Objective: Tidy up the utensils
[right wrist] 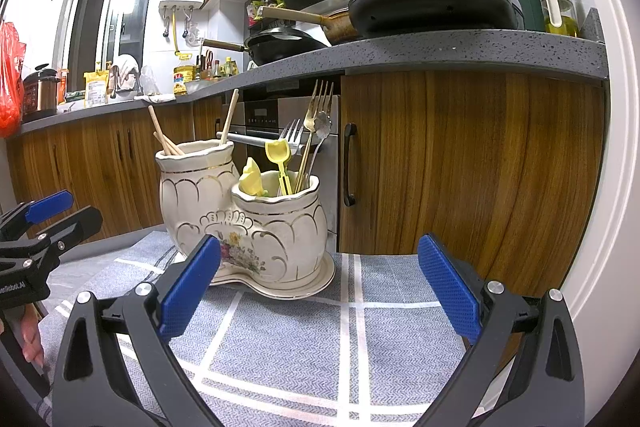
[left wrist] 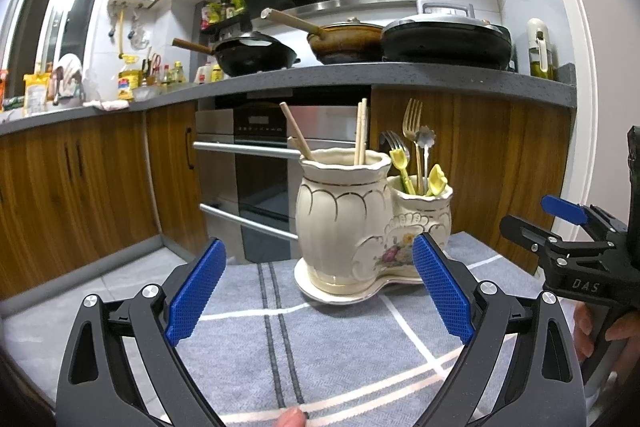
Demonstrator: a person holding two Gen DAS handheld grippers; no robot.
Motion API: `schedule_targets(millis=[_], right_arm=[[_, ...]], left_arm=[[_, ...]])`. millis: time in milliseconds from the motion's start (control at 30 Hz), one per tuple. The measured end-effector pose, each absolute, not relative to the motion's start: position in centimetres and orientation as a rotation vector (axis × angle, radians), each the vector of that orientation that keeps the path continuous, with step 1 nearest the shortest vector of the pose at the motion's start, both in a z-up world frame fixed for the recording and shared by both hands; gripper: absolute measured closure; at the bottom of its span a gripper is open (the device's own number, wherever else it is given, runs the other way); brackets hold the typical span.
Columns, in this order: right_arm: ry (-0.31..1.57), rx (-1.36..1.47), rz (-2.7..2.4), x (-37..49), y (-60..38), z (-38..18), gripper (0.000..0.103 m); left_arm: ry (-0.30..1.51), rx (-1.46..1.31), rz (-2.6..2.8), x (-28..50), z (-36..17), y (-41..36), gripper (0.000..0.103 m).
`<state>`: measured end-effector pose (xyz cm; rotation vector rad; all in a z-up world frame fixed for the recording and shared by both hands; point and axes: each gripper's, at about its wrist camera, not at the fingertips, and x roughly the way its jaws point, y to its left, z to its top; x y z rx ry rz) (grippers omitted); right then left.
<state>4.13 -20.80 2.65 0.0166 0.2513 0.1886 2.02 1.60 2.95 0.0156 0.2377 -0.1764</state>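
Observation:
A cream ceramic double utensil holder [left wrist: 352, 227] [right wrist: 240, 227] stands on a grey checked cloth [left wrist: 320, 347] [right wrist: 300, 339]. Its taller pot holds wooden chopsticks [left wrist: 361, 133] [right wrist: 166, 141]. Its shorter pot holds metal forks [left wrist: 414, 123] [right wrist: 318, 107] and yellow plastic utensils [left wrist: 400, 163] [right wrist: 278, 157]. My left gripper [left wrist: 320, 287] is open and empty, a short way in front of the holder. My right gripper [right wrist: 320, 283] is open and empty, in front of the holder and to its right. Each gripper shows at the edge of the other's view [left wrist: 560, 227] [right wrist: 44, 223].
Wooden cabinets [right wrist: 460, 163] and an oven [left wrist: 256, 163] stand behind the cloth-covered surface. The grey countertop [left wrist: 360, 75] above carries pans [left wrist: 256, 53] and bottles. The cloth's far edge lies just behind the holder.

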Motion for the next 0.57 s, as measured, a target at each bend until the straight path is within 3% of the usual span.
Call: schedule_targets(millis=[567], right_arm=[[0.258, 0.013, 0.190, 4.27, -20.81, 2.43, 0.006]], left_arm=[[0.257, 0.034, -0.151, 2.56, 2.58, 1.40, 0.005]])
